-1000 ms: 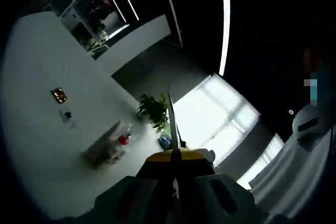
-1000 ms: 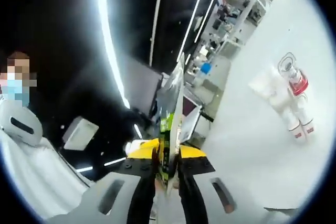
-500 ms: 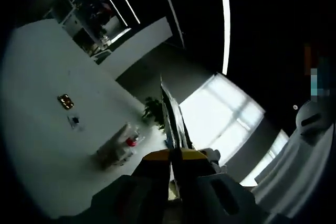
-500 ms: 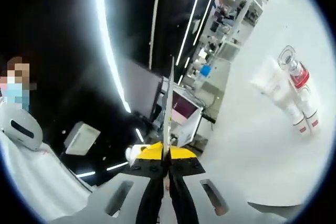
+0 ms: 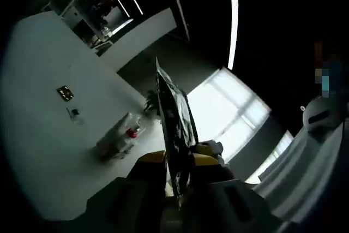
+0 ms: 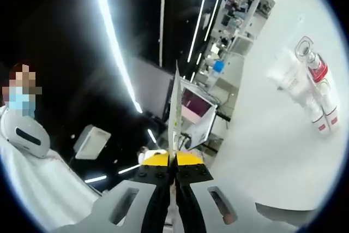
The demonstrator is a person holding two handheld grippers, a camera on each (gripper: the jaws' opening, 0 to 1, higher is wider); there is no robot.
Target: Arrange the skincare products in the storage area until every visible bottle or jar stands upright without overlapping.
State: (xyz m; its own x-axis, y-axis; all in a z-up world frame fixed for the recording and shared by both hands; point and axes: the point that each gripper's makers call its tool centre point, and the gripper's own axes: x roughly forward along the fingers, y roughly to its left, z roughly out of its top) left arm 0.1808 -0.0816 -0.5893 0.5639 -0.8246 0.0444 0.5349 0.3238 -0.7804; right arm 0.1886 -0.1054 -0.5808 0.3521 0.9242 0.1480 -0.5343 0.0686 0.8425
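Skincare bottles (image 6: 311, 94) lie well away from both grippers, clustered on a white table (image 6: 262, 156).

Left gripper (image 5: 177, 181): we see the jaws pressed shut on a flat dark card (image 5: 174, 124), which stands up edge-on between them. Right gripper (image 6: 174, 159): jaws closed on one thin pale sheet (image 6: 175, 107), also seen edge-on. So one flat piece in each gripper.

Right gripper view, outward: the cluster sits at the far right. We count about four items: one clear bottle with a red cap (image 6: 318, 72), one white tube (image 6: 292, 80) just beside it, and two small white bottles with red bands (image 6: 326, 121) side by side, touching. All appear to lie on their sides; the view is rolled, so we cannot be sure.

Left gripper view, outward: the same cluster (image 5: 117, 140) is small and blurred, with one red spot showing. Two small dark things lie apart from it on the table: a square tag (image 5: 65, 93) and a smaller item (image 5: 73, 114). One potted plant (image 5: 151, 103) stands at the table's far edge.

One person in white (image 6: 32, 173) shows at the left.
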